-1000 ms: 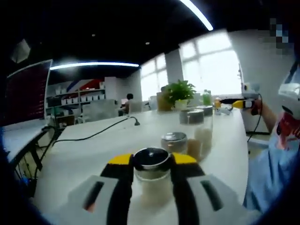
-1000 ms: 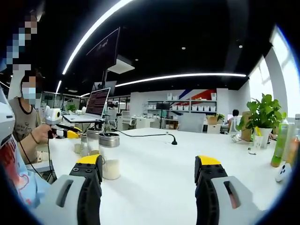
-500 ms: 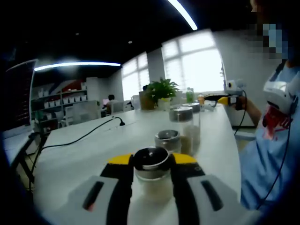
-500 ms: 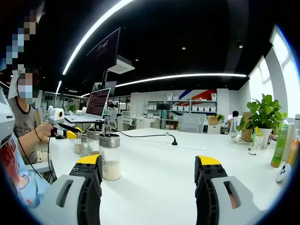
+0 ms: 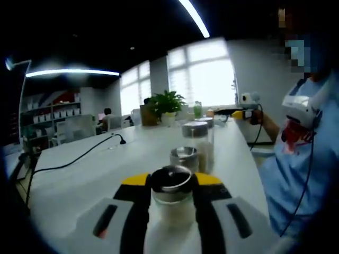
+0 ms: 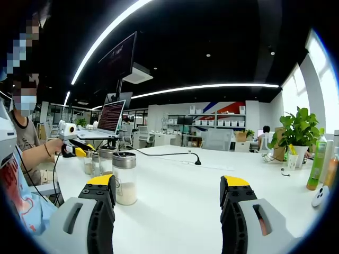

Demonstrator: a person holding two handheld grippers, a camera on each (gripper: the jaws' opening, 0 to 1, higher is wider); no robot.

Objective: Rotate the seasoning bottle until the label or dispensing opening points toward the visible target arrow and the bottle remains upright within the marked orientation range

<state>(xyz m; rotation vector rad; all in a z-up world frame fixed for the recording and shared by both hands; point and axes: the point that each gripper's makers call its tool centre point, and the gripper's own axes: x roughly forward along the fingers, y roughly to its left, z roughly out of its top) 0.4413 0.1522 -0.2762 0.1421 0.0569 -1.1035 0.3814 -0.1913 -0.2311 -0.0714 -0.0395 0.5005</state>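
Your left gripper (image 5: 170, 186) is clamped on the seasoning bottle (image 5: 171, 197) just under its metal cap (image 5: 171, 178): smooth, rigid, probably slippery glass, so keep hold high near the tabletop's (image 5: 85, 174) near edge; your right gripper (image 6: 168, 198) is spread apart, holding nothing.

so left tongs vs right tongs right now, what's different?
The left tongs are shut on a seasoning bottle with a metal lid; the right tongs are wide open, holding nothing. The left tongs' bottle sits between the jaws; the right tongs have a bottle just beyond their left jaw. Both have black jaws with yellow tips.
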